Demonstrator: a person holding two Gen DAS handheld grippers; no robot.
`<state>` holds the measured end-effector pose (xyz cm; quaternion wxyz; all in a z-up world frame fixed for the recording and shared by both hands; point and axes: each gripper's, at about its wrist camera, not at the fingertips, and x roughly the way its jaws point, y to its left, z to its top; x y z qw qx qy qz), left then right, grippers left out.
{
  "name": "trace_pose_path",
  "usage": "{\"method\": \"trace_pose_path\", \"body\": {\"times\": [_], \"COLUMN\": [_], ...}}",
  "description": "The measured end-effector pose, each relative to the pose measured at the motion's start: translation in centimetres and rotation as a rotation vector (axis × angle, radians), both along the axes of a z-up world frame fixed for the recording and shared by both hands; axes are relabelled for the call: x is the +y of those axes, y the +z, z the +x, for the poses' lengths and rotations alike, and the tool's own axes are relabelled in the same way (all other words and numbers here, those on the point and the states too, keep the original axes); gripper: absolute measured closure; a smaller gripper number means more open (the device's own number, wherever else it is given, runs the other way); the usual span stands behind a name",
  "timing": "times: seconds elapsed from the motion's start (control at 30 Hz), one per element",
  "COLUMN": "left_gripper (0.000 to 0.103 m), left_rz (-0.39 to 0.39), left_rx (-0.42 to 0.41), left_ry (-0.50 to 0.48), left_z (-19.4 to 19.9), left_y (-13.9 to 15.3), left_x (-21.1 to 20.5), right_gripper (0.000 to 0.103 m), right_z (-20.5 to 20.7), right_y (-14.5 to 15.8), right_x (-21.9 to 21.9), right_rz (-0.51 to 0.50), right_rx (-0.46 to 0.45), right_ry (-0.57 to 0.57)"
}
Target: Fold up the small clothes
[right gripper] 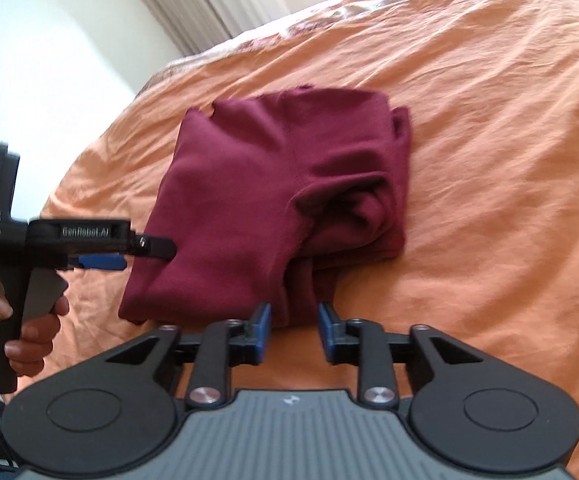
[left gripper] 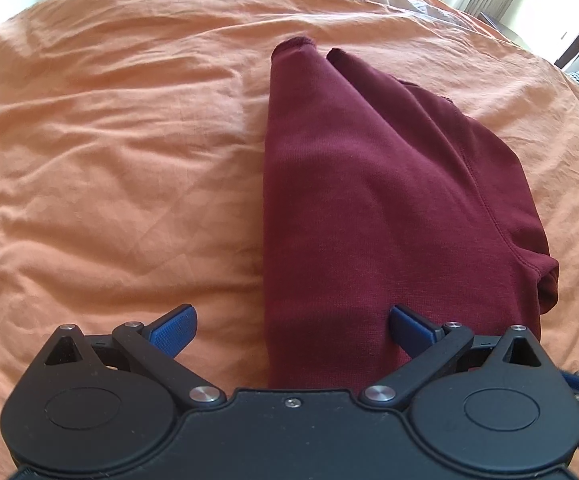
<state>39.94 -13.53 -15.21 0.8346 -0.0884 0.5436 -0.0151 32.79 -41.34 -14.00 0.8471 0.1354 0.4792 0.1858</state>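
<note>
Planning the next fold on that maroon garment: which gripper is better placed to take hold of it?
Probably the left gripper: its open jaws straddle the maroon garment's near edge. The right gripper, narrowly open, sits just short of the cloth on the orange bedsheet.

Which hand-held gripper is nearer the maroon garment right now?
Left. The left hand-held gripper hangs open astride the maroon garment edge; the right hand-held gripper is open just short of its near end.

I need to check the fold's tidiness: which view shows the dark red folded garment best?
The right wrist view: the whole dark red folded garment on the orange bedsheet, all edges visible. The left wrist view shows it lengthwise, its near end hidden behind the left gripper.
</note>
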Motion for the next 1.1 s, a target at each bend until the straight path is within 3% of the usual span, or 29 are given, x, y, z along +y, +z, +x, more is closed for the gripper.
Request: {"method": "trace_pose_path", "body": {"times": [0.1, 0.2, 0.33, 0.37, 0.47, 0.53, 0.63, 0.8, 0.83, 0.93, 1.0, 1.1], "left_gripper": [0.001, 0.001, 0.001, 0.001, 0.001, 0.001, 0.001, 0.001, 0.001, 0.001, 0.001, 0.001], "left_rz": [0.012, 0.014, 0.017, 0.017, 0.015, 0.014, 0.016, 0.017, 0.017, 0.016, 0.012, 0.003], "left_rx": [0.003, 0.002, 0.003, 0.003, 0.007, 0.01, 0.011, 0.014, 0.015, 0.018, 0.021, 0.025], "left_ry": [-0.009, -0.007, -0.008, -0.008, -0.005, -0.006, -0.013, -0.017, -0.019, -0.023, -0.024, -0.02], "left_z": [0.0, 0.0, 0.0, 0.0, 0.0, 0.0, 0.2, 0.3, 0.3, 0.4, 0.4, 0.5], "left_y": [-0.1, -0.1, -0.2, -0.2, -0.2, -0.2, -0.3, -0.5, -0.5, -0.6, -0.7, -0.8], "left_x": [-0.1, -0.2, -0.3, -0.3, -0.3, -0.4, -0.3, -0.5, -0.5, -0.6, -0.5, -0.4], "right_gripper": [0.042, 0.031, 0.022, 0.015, 0.012, 0.011, 0.016, 0.063, 0.064, 0.064, 0.048, 0.039], "right_z": [0.0, 0.3, 1.9, 2.4, 3.8, 4.4, 5.3, 6.7, 6.8, 6.0, 5.3, 4.5], "right_y": [0.4, 0.9, 0.8, 0.6, 0.4, 0.4, 0.2, -0.7, -1.0, -1.3, -1.4, -1.3], "right_x": [-1.1, -2.0, -2.4, -2.4, -2.0, -2.1, -2.9, -3.1, -2.7, -2.0, -1.7, -2.1], "right_rz": [0.015, 0.021, 0.004, -0.017, -0.09, -0.11, -0.039, 0.01, -0.011, -0.081, -0.126, -0.141], "right_rx": [-0.013, -0.036, -0.042, -0.035, -0.049, -0.069, -0.071, -0.029, -0.016, -0.027, -0.041, -0.047], "right_ry": [-0.065, -0.128, -0.227, -0.246, -0.238, -0.233, -0.267, -0.306, -0.295, -0.248, -0.239, -0.235]}}
